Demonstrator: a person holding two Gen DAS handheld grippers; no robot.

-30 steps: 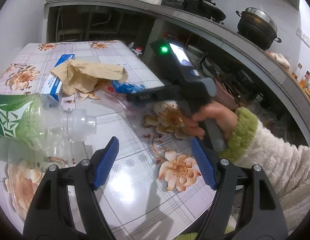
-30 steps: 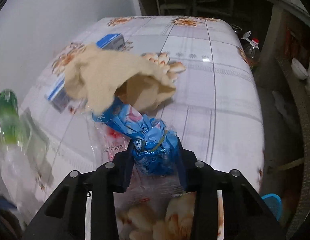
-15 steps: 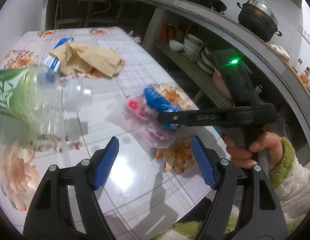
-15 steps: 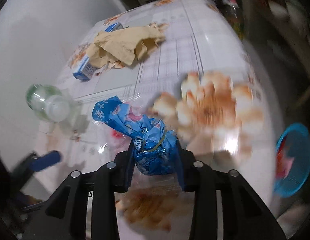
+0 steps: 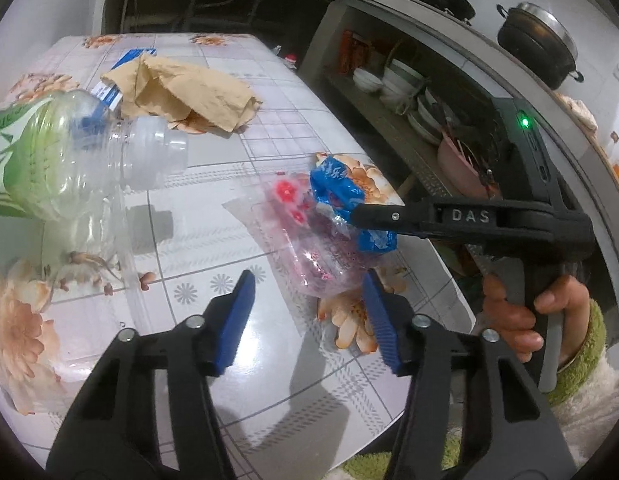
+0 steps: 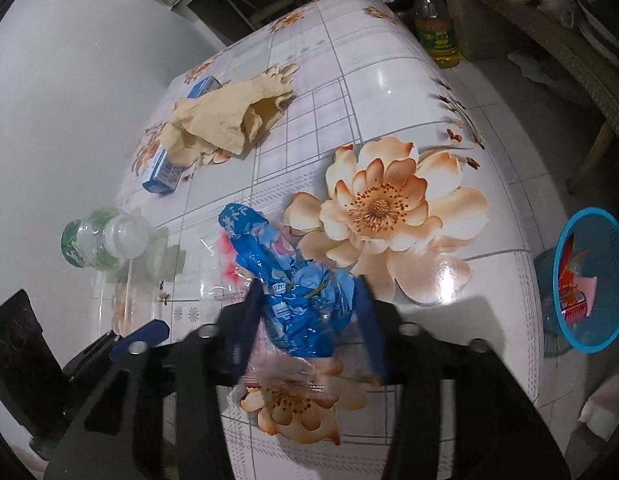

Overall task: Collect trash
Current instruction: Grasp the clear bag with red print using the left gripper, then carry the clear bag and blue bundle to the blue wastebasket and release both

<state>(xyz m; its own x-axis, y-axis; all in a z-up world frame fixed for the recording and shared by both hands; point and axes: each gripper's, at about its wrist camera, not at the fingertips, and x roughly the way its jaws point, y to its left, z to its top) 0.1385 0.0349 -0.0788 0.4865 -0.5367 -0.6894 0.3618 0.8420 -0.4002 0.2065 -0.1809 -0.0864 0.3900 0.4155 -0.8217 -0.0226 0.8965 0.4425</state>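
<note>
My right gripper (image 6: 309, 320) pinches the blue wrapper (image 6: 297, 292), jaws closing on it; a clear plastic bag (image 6: 285, 364) with pink print hangs with it, just above the floral table (image 6: 389, 92). My left gripper (image 5: 309, 316) has nothing between its pads; its jaws are closing, low over the table, with the bag's lower corner just ahead of them.

Taking the blue wrapper as landmark:
- It is crumpled, glossy, white print on blue; soft, and I judge it will spring open when let go.
- Beyond its right side, off the table edge and down on the floor, stands the blue basket (image 6: 589, 280), some pink and red trash already inside. That I take for the bin.
- Left of it lies an empty plastic bottle (image 6: 105, 244) with a green label.
- Farther behind it, crumpled brown paper (image 6: 225, 120) covers part of a blue-and-white carton (image 6: 161, 172).

Progress: a little binned, one bundle in hand, three pieces left on the table.
</note>
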